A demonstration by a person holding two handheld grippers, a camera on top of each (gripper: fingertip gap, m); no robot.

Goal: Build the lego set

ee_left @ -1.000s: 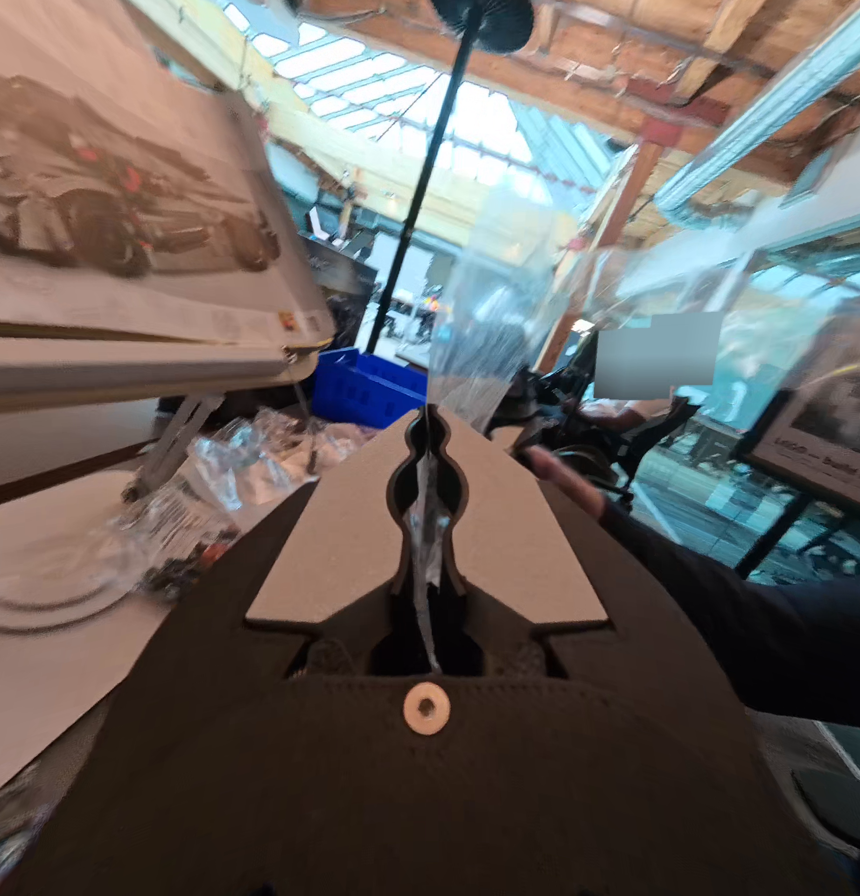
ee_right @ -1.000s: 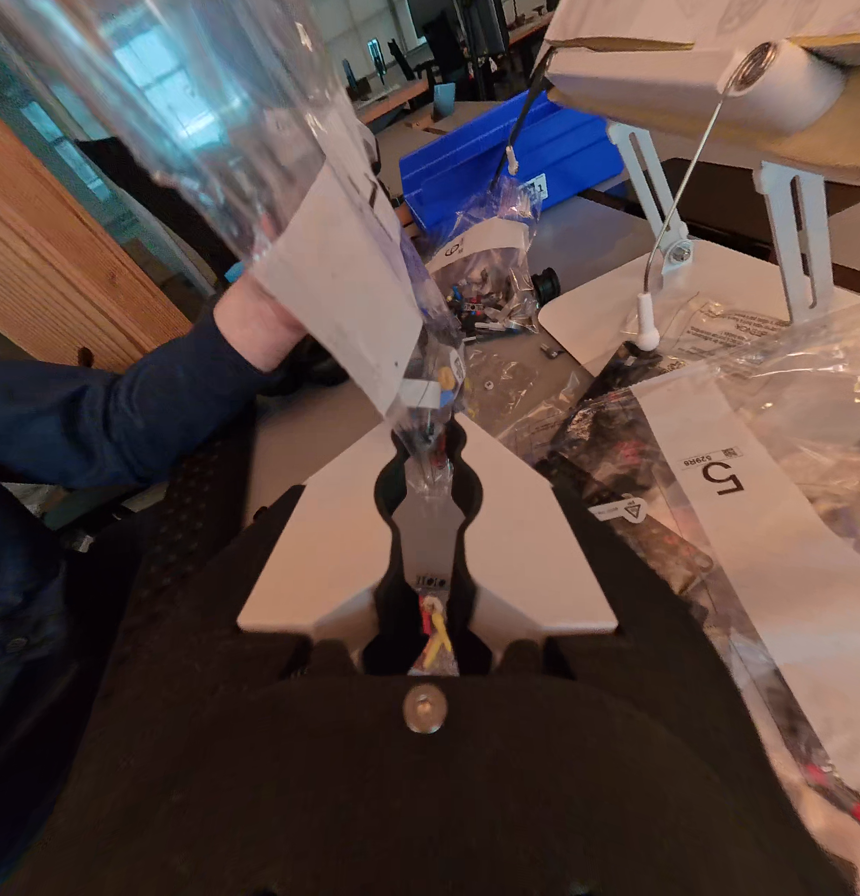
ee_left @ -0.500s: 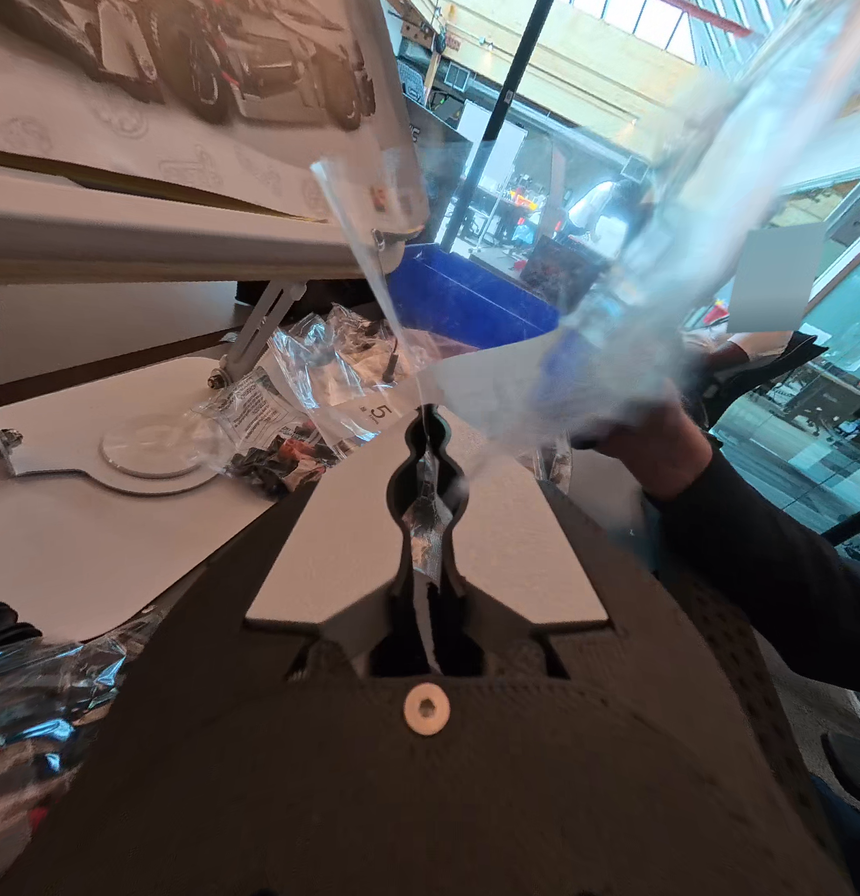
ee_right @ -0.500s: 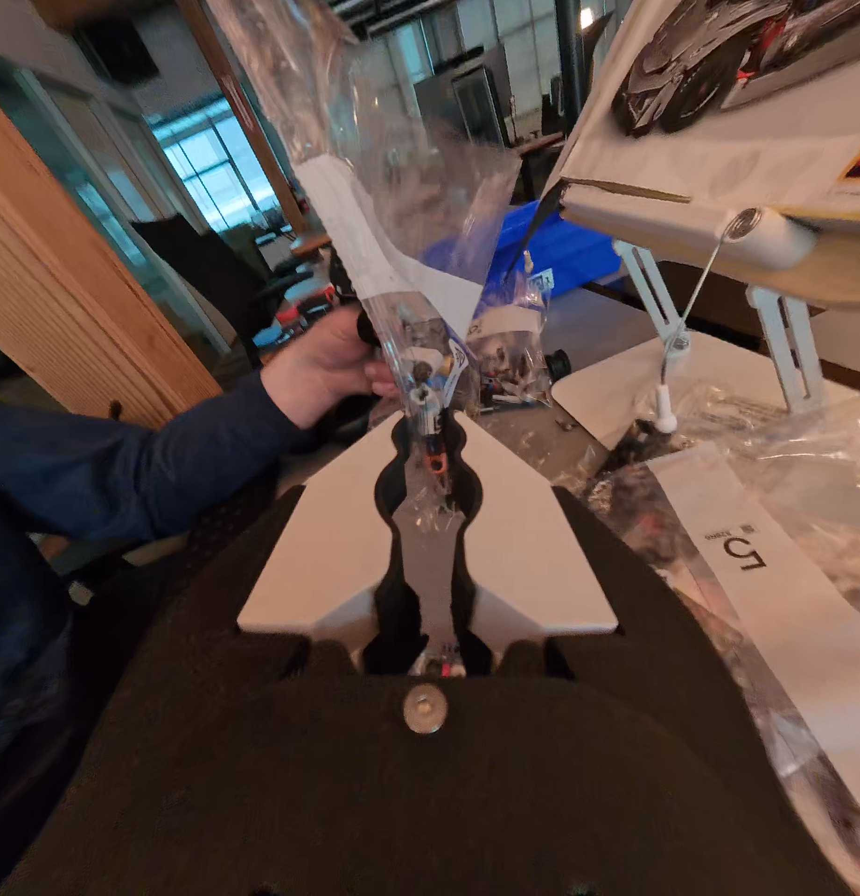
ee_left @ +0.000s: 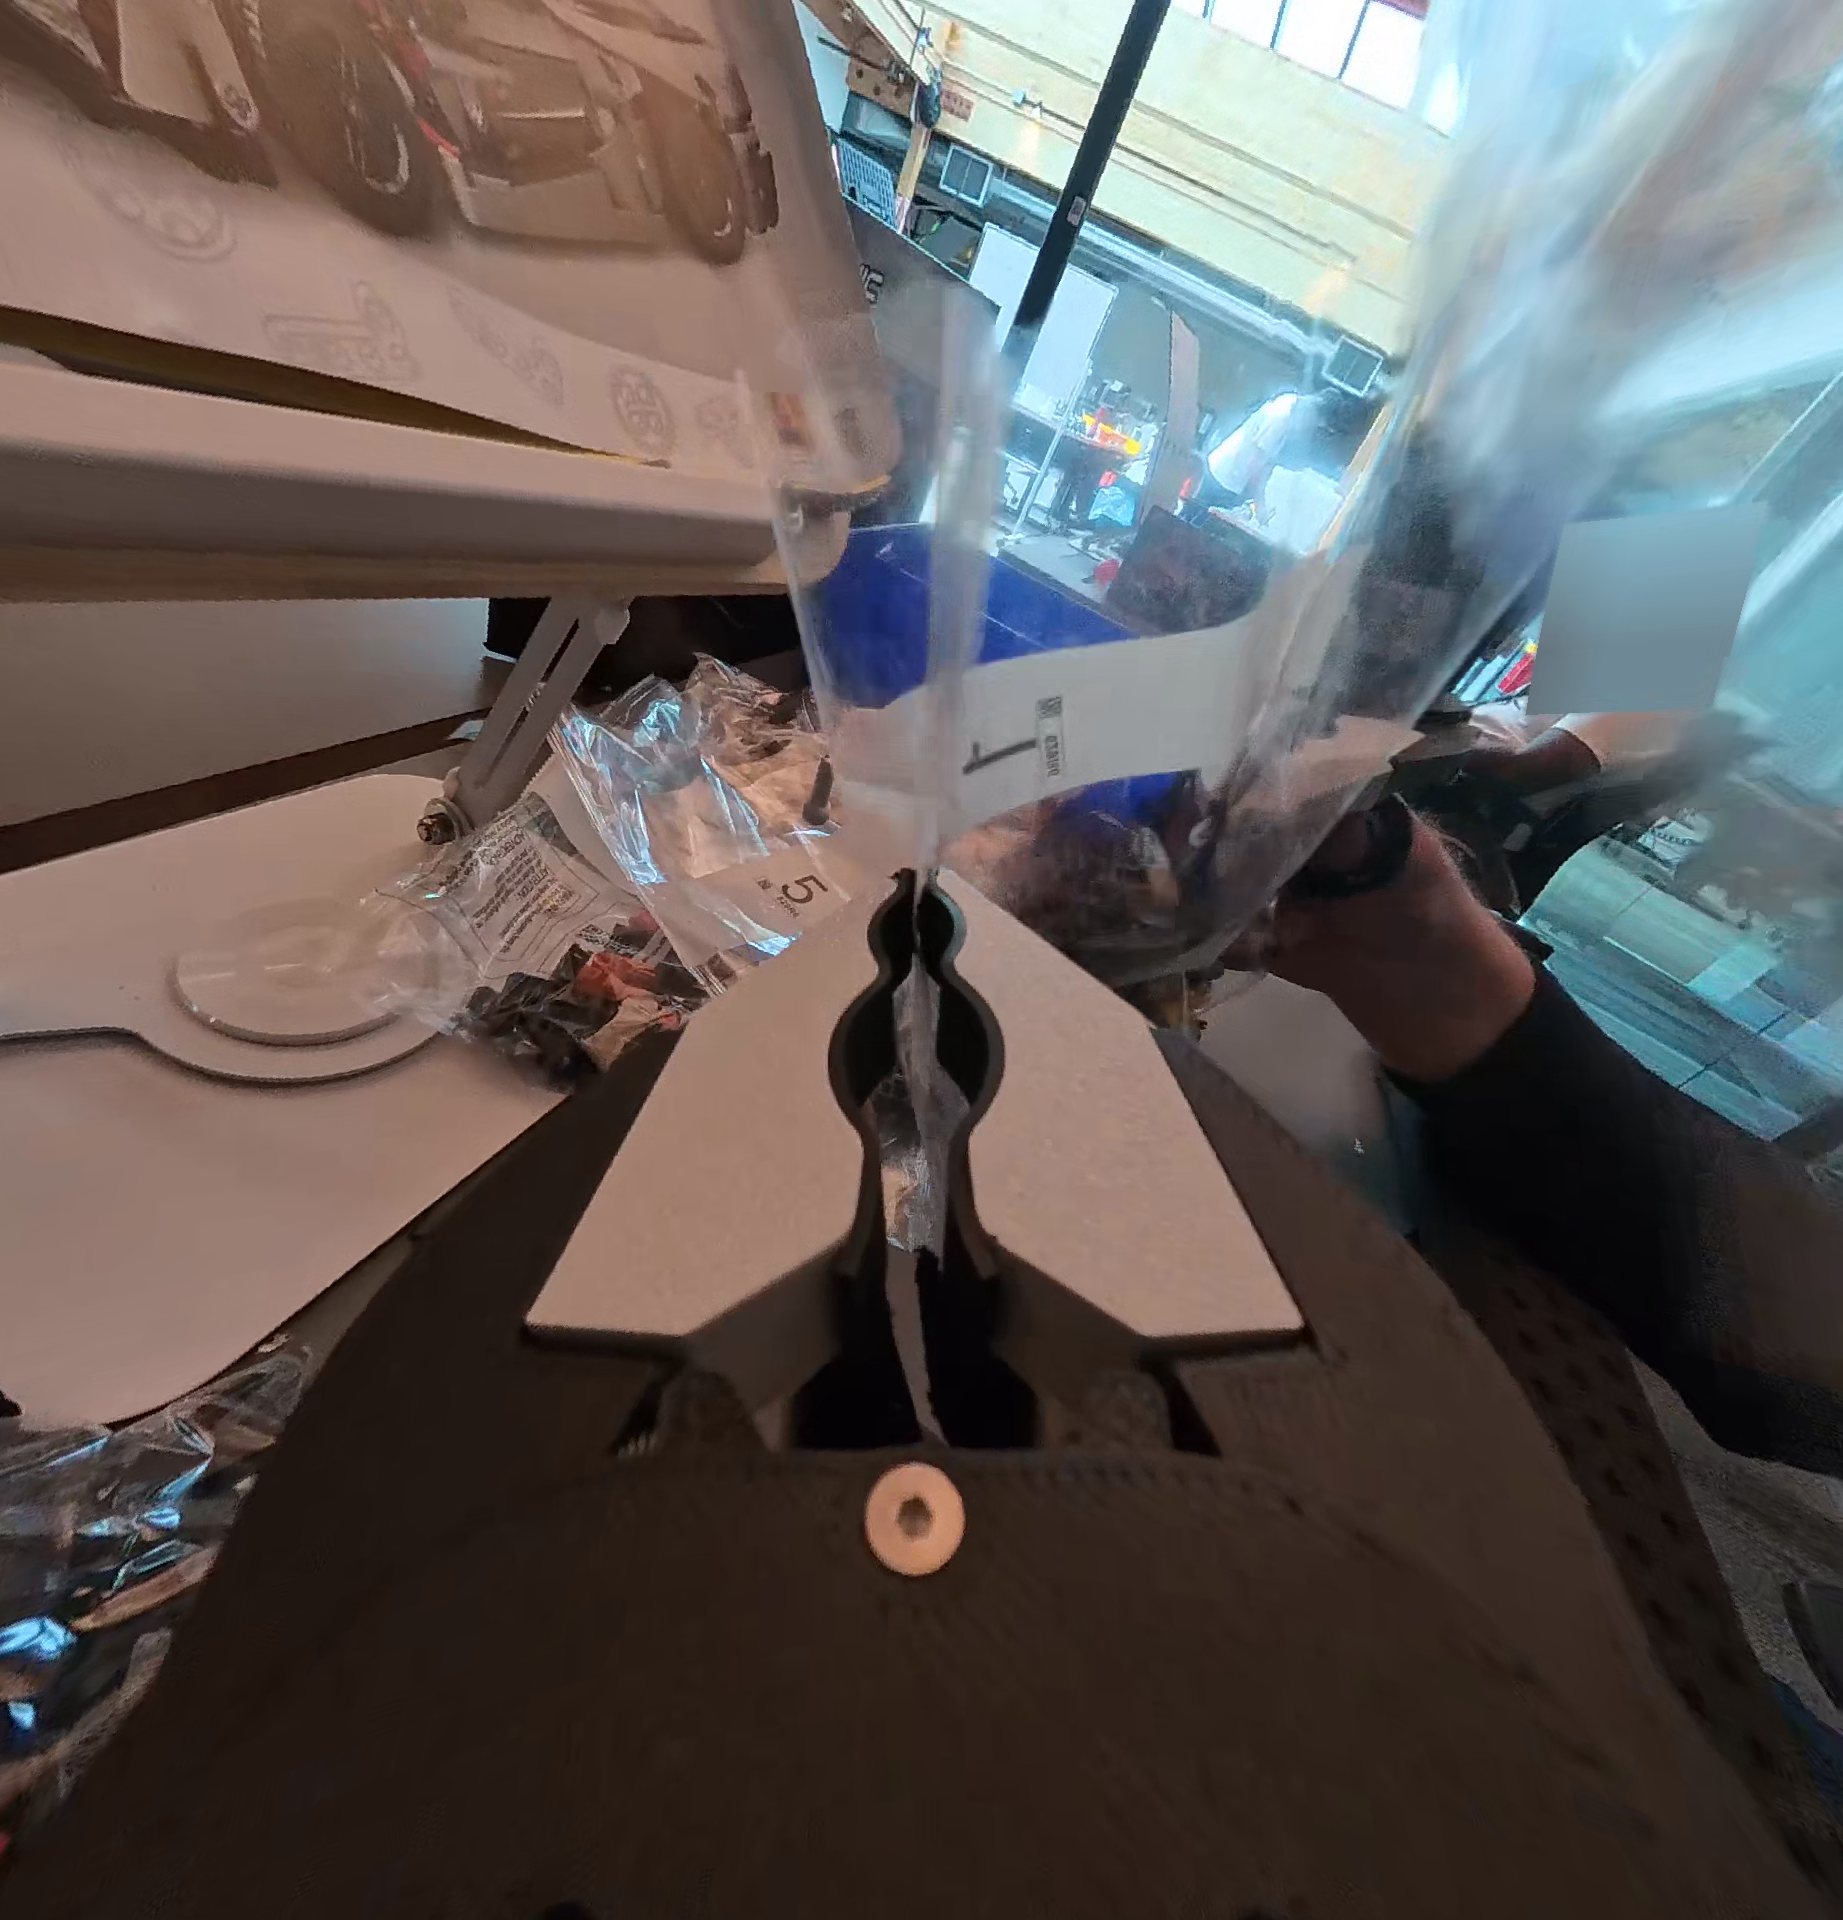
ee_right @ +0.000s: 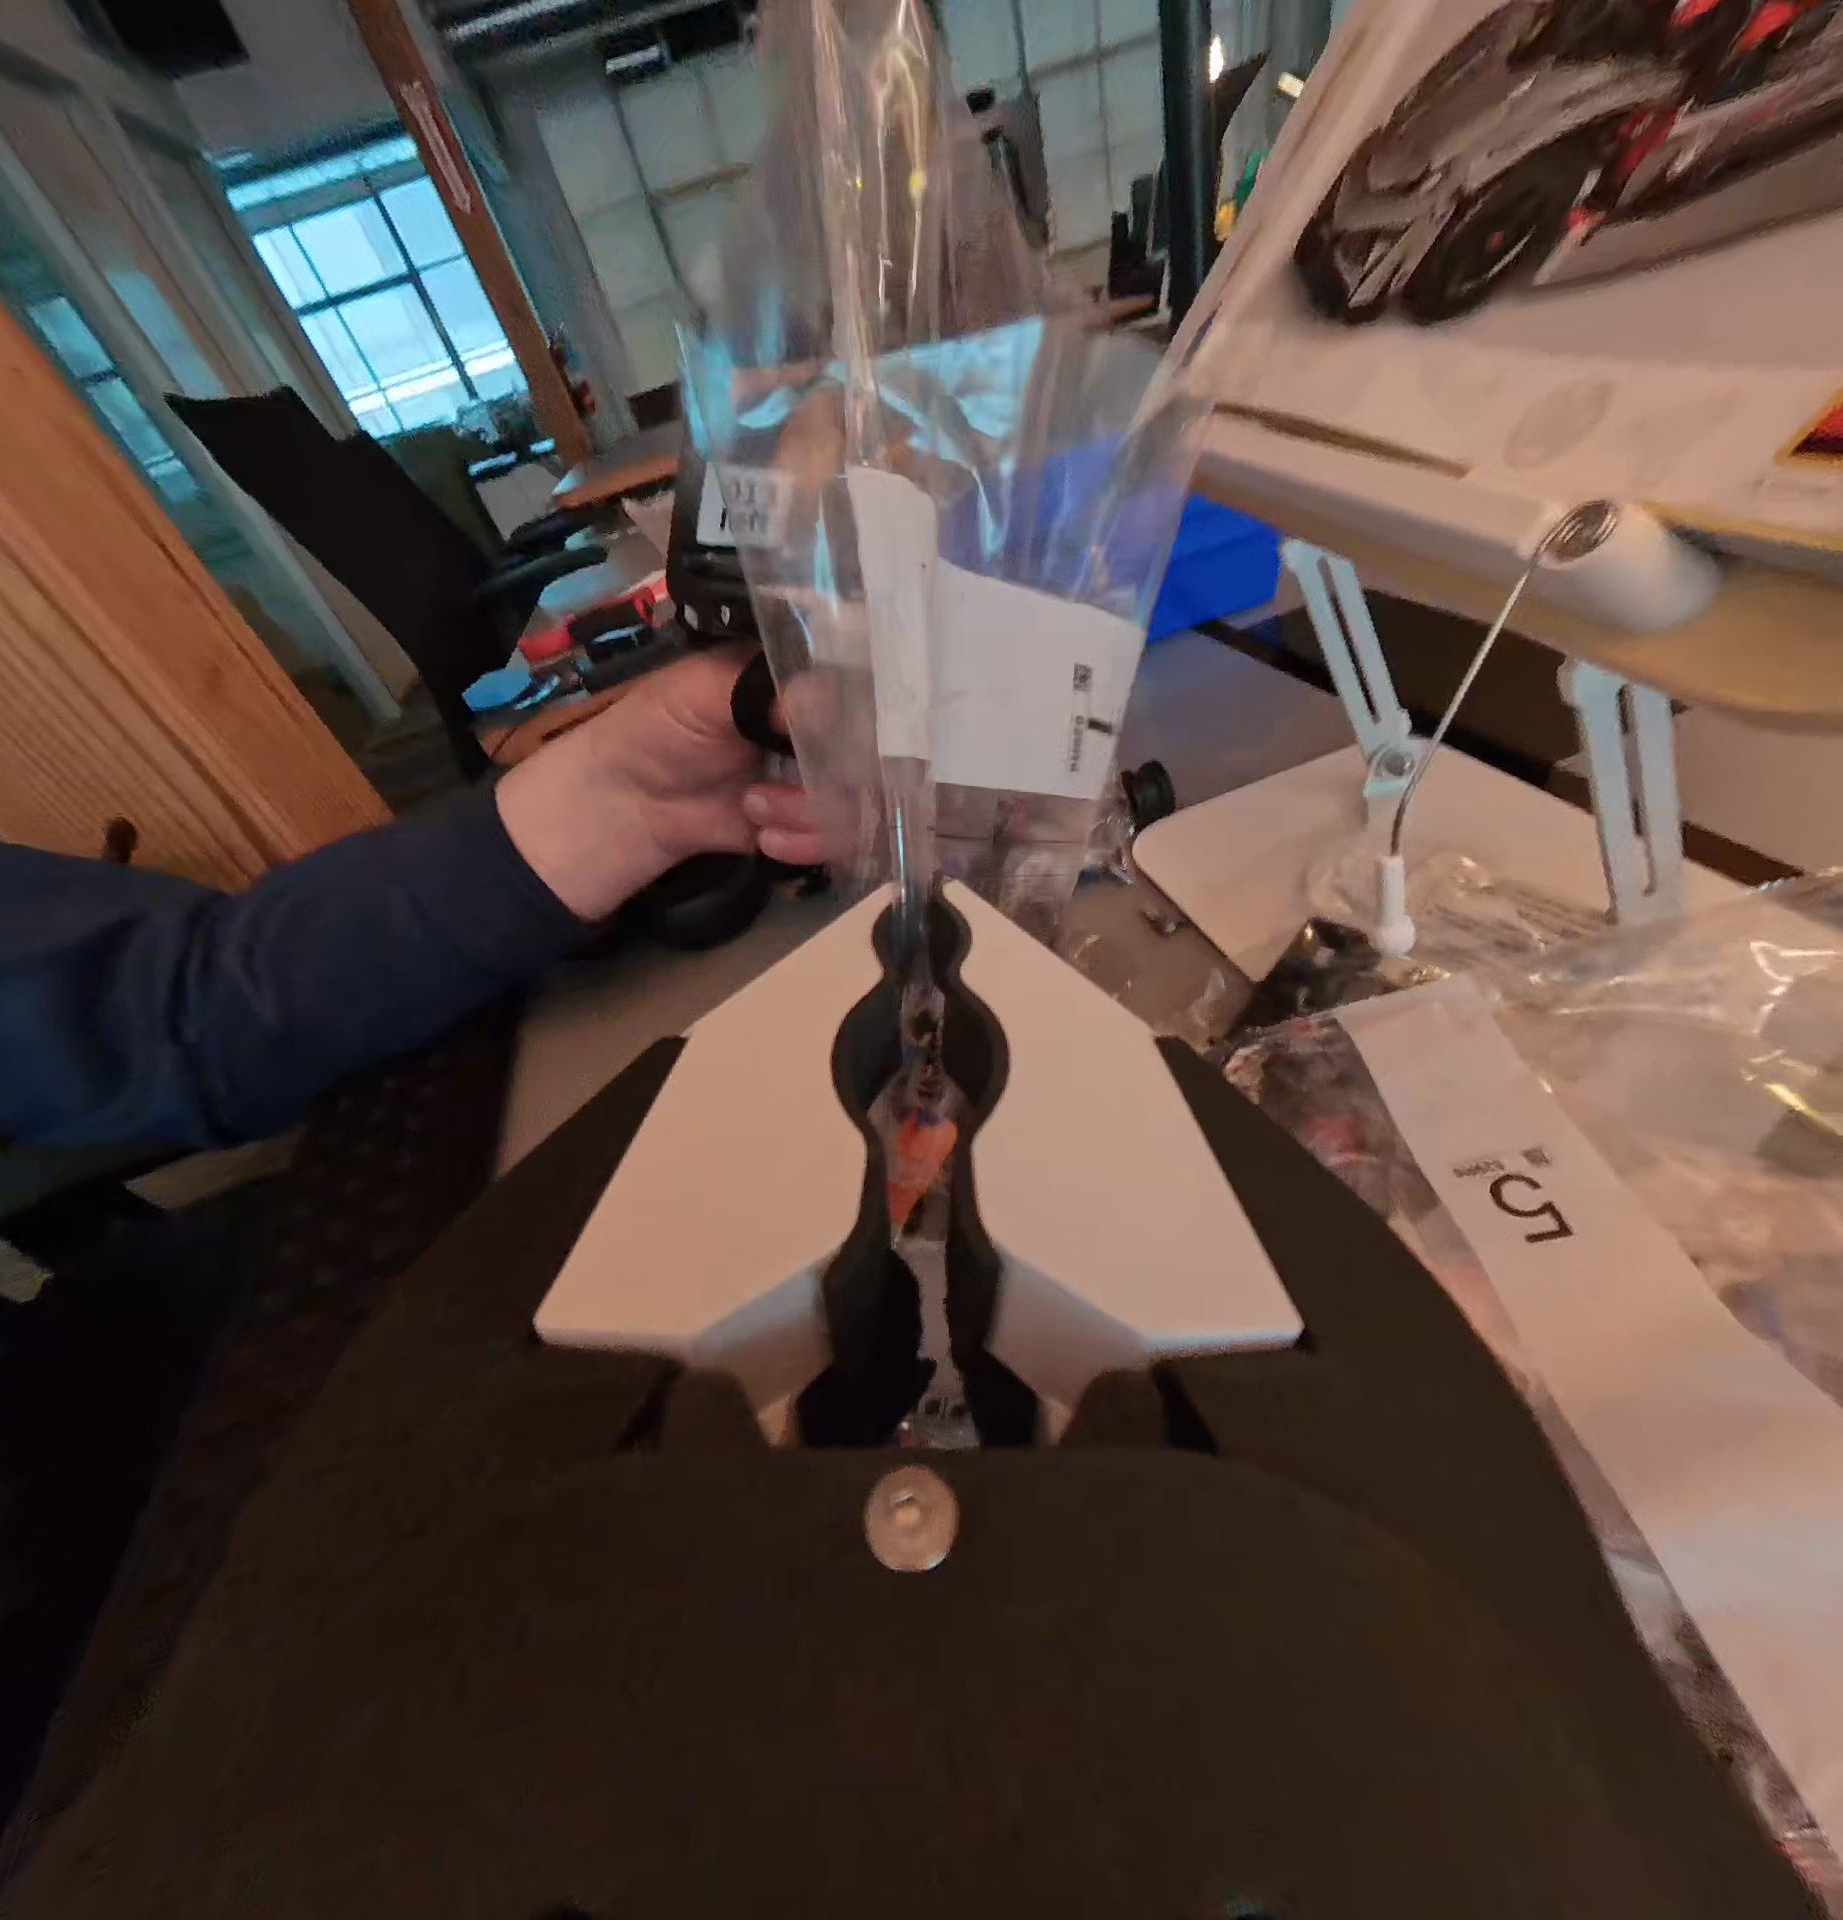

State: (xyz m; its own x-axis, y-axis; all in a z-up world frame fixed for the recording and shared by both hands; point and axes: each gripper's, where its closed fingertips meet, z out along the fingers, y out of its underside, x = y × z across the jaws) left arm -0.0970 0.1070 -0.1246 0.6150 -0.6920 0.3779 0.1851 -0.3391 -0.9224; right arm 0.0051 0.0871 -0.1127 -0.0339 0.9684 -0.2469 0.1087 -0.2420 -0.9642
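Note:
A clear plastic bag of lego parts [ee_left: 1104,727] with a white label band is held up in the air between both grippers. My left gripper [ee_left: 915,914] is shut on one edge of the bag. My right gripper [ee_right: 917,925] is shut on the bag's [ee_right: 958,644] other edge, with small orange and dark parts caught in the plastic between its jaws. A hand [ee_right: 647,779] in a dark blue sleeve holds the left gripper's handle behind the bag. The same kind of hand [ee_left: 1384,935] shows in the left wrist view, at the right gripper.
A white stand [ee_left: 273,977] holds the open instruction booklet [ee_left: 377,208] above the table. More sealed bags of parts [ee_left: 626,894] lie under it, and a large numbered bag [ee_right: 1519,1195] lies at the right. A blue bin [ee_right: 1218,561] stands behind. An office chair [ee_right: 397,520] is at the left. About 11 centimetres separates my left fingertips from my right.
Both grippers came lower and levelled out, with the bag still pinched between them. The bag swung from tilted to hanging more upright, and its label band now faces both cameras.

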